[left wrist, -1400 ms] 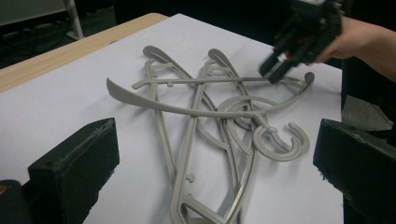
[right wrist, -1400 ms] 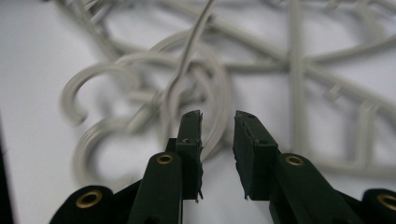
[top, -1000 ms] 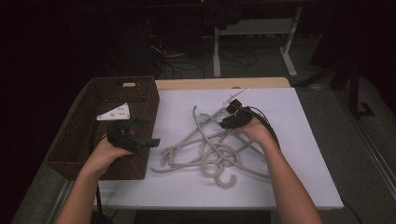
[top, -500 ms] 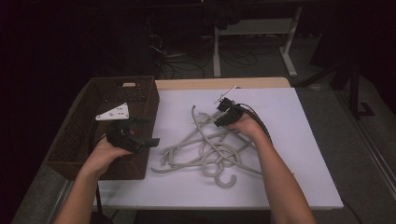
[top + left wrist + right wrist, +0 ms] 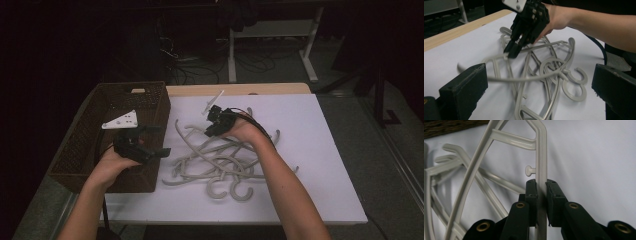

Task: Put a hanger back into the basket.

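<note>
At 9 o'clock on the worktop (image 5: pixel 330 150) stands a brown wicker basket (image 5: pixel 90 135), dark inside. The left tool (image 5: pixel 155 150) hovers over the basket's near right corner, pointing toward 3 o'clock; in the left gripper view its jaws stand wide apart with nothing between them. From the worktop's centre down toward 6 o'clock lies a tangle of grey plastic hangers (image 5: pixel 220 165), their hooks curling toward the near edge. The right tool (image 5: pixel 214 125) sits at the pile's 12 o'clock end, tipped down toward 9 o'clock. Its jaws have just been closing, and in the right gripper view they are clamped narrow on the straight bar of one hanger (image 5: pixel 541 157), the pads pressing it from both sides just below a small peg. In the left gripper view that hanger's bar runs from the right tool's (image 5: pixel 511 51) tip out across the pile, slightly raised above the others.
</note>
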Tool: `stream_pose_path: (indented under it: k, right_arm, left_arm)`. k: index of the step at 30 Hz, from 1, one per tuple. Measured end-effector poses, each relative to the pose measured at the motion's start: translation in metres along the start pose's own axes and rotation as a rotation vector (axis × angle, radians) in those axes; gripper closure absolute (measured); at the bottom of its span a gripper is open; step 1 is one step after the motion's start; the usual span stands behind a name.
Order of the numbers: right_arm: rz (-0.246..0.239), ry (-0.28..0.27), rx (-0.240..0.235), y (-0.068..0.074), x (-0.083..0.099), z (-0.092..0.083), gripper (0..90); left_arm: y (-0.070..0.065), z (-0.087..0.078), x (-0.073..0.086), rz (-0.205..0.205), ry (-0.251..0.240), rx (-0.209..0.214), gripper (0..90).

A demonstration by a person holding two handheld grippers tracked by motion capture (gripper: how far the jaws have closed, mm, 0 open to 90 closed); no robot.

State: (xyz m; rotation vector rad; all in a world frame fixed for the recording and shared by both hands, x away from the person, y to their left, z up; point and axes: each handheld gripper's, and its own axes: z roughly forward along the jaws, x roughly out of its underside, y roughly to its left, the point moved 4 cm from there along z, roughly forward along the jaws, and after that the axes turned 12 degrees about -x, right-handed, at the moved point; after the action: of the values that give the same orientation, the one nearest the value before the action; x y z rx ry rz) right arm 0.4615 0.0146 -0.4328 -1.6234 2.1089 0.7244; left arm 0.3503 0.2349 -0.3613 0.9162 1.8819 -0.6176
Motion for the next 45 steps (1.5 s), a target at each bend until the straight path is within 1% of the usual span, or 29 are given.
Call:
stream_pose_path:
  k: [2,3,5,7,8,9,11,13,14,16,19,21,22,25,29,31,34,37,39,43,45]
  right_arm:
    - [-0.035,0.021,-0.027,0.006,-0.006,0.01,80.0]
    - [-0.047,0.027,-0.035,0.008,-0.008,0.014,80.0]
    - [-0.062,0.033,-0.072,0.013,-0.009,0.022,79.6]
    - [-0.053,0.047,-0.084,0.015,-0.009,0.028,77.0]
    - [-0.049,0.042,-0.089,0.016,-0.008,0.029,71.2]
    - [-0.028,0.027,-0.086,0.016,-0.008,0.028,67.7]
    - [0.0,-0.012,-0.09,0.016,-0.006,0.02,66.2]
    - [0.039,-0.038,-0.056,0.018,-0.001,0.007,67.4]
    - [0.043,-0.045,-0.048,0.019,0.002,0.003,68.2]
    - [0.075,-0.045,-0.025,0.023,0.012,-0.009,72.0]
    - [0.098,-0.042,0.002,0.031,0.033,-0.025,80.3]
    - [0.126,-0.046,0.018,0.036,0.048,-0.035,86.1]
    - [0.132,-0.043,0.024,0.038,0.053,-0.038,87.7]
    - [0.158,-0.046,0.047,0.044,0.072,-0.049,89.1]
    - [0.216,-0.048,0.089,0.052,0.098,-0.066,89.2]
    - [0.251,-0.05,0.094,0.057,0.11,-0.071,89.2]
    - [0.292,-0.031,0.1,0.065,0.131,-0.07,89.2]
    - [0.335,-0.003,0.1,0.072,0.151,-0.066,89.2]
    - [0.354,0.021,0.103,0.074,0.16,-0.064,89.3]
    - [0.383,0.067,0.133,0.075,0.176,-0.065,89.3]
    - [0.402,0.072,0.147,0.072,0.182,-0.069,89.3]
  left_arm:
    - [0.0,0.0,0.0,0.0,-0.001,0.0,0.1]
    - [0.0,0.0,0.0,0.0,-0.001,0.001,0.1]
    - [-0.001,-0.001,0.0,0.0,-0.003,0.001,0.1]
    - [-0.001,-0.001,0.0,0.0,-0.002,0.0,0.1]
    - [-0.001,-0.002,0.0,0.001,-0.002,-0.001,0.1]
    - [-0.001,-0.002,0.0,0.0,-0.003,-0.001,0.1]
    - [-0.001,-0.002,0.0,0.002,-0.004,-0.002,0.1]
    - [-0.002,-0.002,-0.001,0.002,-0.004,-0.002,0.1]
    - [-0.002,-0.002,-0.001,0.002,-0.004,-0.002,0.1]
    - [-0.003,-0.002,-0.001,-0.002,0.003,-0.009,0.1]
    - [-0.005,-0.001,-0.003,-0.002,0.009,-0.011,0.1]
    - [-0.006,0.0,-0.003,-0.002,0.008,-0.01,0.1]
    - [-0.006,0.0,-0.003,0.0,0.007,-0.007,0.1]
    - [-0.007,0.0,-0.004,-0.001,0.005,-0.006,0.1]
    - [-0.008,-0.001,-0.005,-0.002,0.0,-0.003,0.1]
    - [-0.008,-0.001,-0.005,-0.004,-0.001,0.0,0.1]
    - [-0.01,0.0,-0.005,-0.004,0.003,0.002,0.1]
    - [-0.011,0.002,-0.005,0.001,0.007,0.004,0.1]
    - [-0.013,0.003,-0.006,0.0,0.007,0.006,0.1]
    - [-0.016,0.004,-0.007,0.007,0.005,0.013,0.1]
    - [-0.019,0.004,-0.008,0.008,0.004,0.023,0.1]
